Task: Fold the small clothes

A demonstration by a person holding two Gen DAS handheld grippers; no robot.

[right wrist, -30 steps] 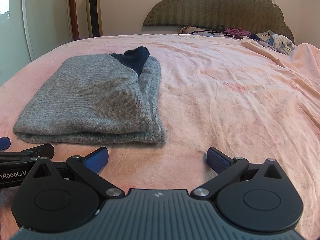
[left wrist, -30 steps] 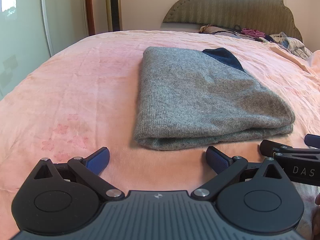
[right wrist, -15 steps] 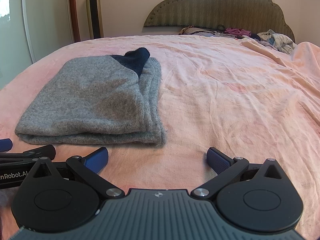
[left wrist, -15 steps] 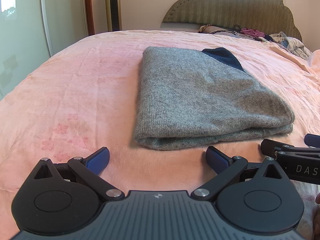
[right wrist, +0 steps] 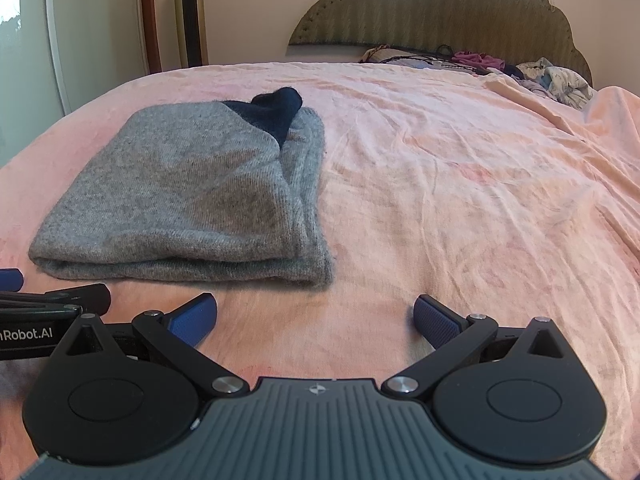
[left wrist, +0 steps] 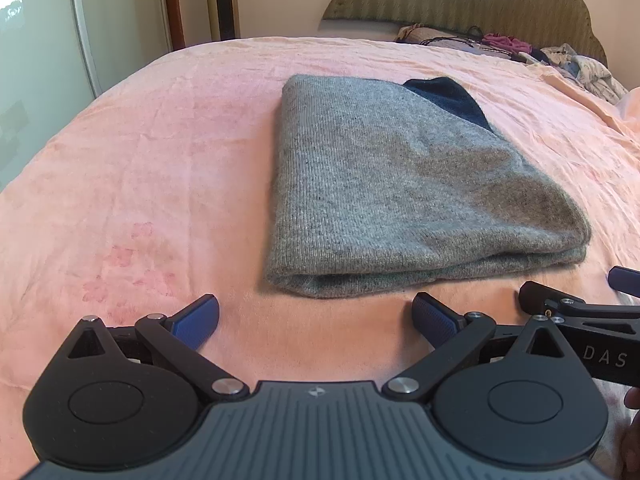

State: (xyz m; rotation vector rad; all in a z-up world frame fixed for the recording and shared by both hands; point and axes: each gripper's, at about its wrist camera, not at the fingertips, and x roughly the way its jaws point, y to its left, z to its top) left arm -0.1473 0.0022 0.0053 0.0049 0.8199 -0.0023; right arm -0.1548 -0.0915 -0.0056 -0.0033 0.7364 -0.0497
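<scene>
Apparently the fold was finished: the grey knit garment (left wrist: 400,196) lay doubled at the frame's centre on the pink bed (left wrist: 140,168). Both the left gripper (left wrist: 316,316) and right gripper (right wrist: 316,316) stood wide and empty. Only the right view showed the layered side edge (navy part (right wrist: 276,116) poking out). More clothes (right wrist: 552,80) waited upper right.

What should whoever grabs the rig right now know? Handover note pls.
Left hand-held gripper: open, empty, just short of the sweater's near edge.
Right hand-held gripper: open, empty, over bare sheet to the sweater's right.
Sweater: grey, folded into a neat stack on the pink sheet, a navy part showing at its far end.
Done: this fold looks finished.
Left: a clothes pile by the headboard, probably next.
</scene>
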